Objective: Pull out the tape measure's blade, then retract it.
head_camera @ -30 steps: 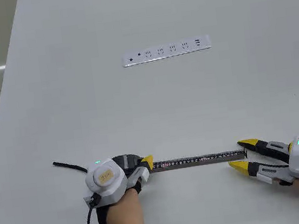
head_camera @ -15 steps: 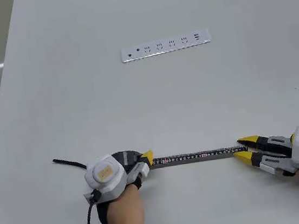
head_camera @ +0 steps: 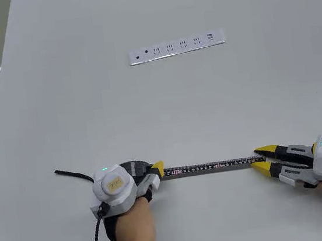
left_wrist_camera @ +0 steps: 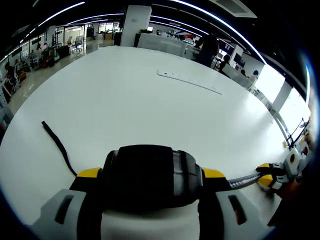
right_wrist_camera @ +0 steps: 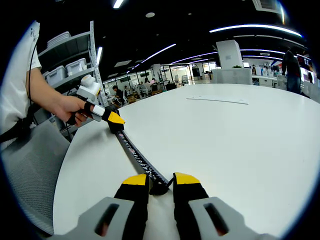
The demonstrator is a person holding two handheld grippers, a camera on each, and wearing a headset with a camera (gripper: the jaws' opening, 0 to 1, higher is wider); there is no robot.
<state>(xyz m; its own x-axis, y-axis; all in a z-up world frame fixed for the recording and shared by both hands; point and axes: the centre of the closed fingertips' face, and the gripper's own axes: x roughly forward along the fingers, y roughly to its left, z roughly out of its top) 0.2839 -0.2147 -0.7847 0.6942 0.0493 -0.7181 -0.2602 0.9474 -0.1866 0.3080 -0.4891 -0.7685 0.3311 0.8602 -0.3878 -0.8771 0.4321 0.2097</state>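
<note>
The case [head_camera: 133, 168] is clamped between the left gripper's [left_wrist_camera: 151, 173] jaws on the table [head_camera: 148, 110] — its blade [head_camera: 211, 166] is drawn out flat to the right gripper [head_camera: 262, 161], whose jaws are pinched on the tip.

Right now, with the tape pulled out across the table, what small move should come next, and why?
Probably ease the right gripper toward the case, letting the blade slide back in slowly. The blade already lies stretched out on the table, its tip pinched in that gripper, while the left gripper clamps the case.
</note>
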